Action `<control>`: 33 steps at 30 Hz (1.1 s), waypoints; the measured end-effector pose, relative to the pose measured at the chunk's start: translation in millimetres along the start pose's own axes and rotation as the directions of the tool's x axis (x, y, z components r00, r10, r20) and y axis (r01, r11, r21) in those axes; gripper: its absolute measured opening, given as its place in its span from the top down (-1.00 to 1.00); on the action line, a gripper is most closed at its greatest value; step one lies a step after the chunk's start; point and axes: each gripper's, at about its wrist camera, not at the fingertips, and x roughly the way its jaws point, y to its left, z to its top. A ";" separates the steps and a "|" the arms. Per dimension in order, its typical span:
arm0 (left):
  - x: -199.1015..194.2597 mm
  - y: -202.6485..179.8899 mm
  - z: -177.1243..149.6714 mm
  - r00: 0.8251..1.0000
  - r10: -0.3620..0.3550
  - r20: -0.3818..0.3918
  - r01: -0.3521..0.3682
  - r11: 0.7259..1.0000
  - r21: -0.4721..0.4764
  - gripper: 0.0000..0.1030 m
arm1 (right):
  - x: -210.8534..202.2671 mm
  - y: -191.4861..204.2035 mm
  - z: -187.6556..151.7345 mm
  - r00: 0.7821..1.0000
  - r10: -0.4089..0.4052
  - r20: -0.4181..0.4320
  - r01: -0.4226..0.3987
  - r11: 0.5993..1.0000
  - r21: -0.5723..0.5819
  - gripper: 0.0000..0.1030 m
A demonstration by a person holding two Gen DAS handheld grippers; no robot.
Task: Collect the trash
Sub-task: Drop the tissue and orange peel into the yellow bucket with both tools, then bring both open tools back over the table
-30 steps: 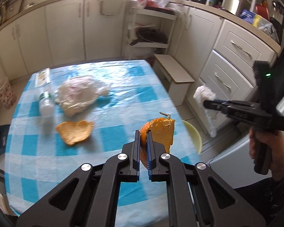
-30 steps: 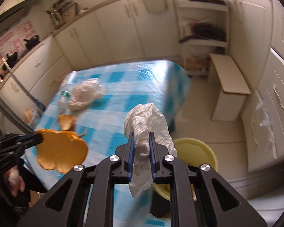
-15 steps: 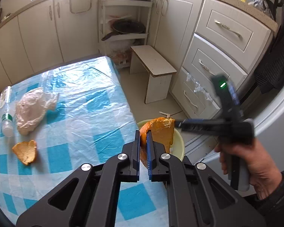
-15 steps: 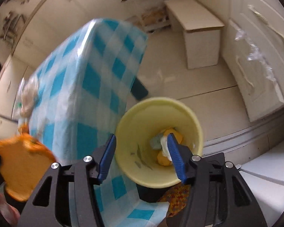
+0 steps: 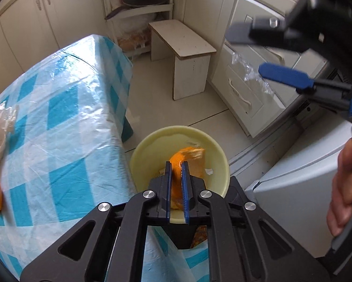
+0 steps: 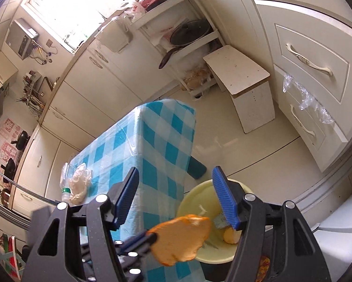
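While left tool point(image 5: 176, 176) pinches orange peel point(image 5: 176, 164) above bin point(image 5: 138, 155), right tool point(image 6: 176, 197) gapes wide.

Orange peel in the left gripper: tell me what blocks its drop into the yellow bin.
Nothing visible does. The orange peel, pinched in the left gripper, hangs above the open mouth of the yellow bin; the right gripper is open, off to the side.
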 end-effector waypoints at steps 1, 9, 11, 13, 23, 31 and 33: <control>1.8 -1.7 -1.4 1.000 0.004 0.002 -0.004 1.000 0.004 0.82 | 1.1 1.0 1.0 1.000 0.004 0.001 -0.004 1.000 -0.001 -0.23; -4.2 5.1 -6.0 0.999 0.031 0.036 -0.031 1.000 0.002 0.23 | 6.3 15.1 2.1 1.000 0.017 -0.006 -0.017 0.999 -0.029 -0.23; -10.4 9.8 -8.6 0.998 0.043 0.050 -0.043 0.999 -0.003 0.15 | 7.0 18.5 1.8 1.000 0.017 -0.009 -0.017 0.999 -0.035 -0.23; -17.7 13.6 -12.1 0.996 0.058 0.065 -0.058 0.998 0.003 0.07 | 6.9 22.3 1.4 1.000 0.019 -0.009 -0.019 0.999 -0.039 -0.23; -59.5 49.0 -35.8 0.982 0.151 0.118 -0.160 0.985 0.071 -0.34 | 15.2 50.8 -3.9 0.999 0.019 -0.028 -0.022 0.995 -0.097 -0.26; -87.9 108.8 -62.1 0.964 0.226 0.137 -0.240 0.966 0.098 -0.50 | 31.1 76.0 -12.6 0.998 -0.011 -0.059 0.002 0.988 -0.156 -0.29; -91.9 128.0 -69.4 0.957 0.249 0.146 -0.264 0.960 0.094 -0.51 | 38.5 86.7 -17.1 0.997 -0.027 -0.073 0.013 0.982 -0.188 -0.29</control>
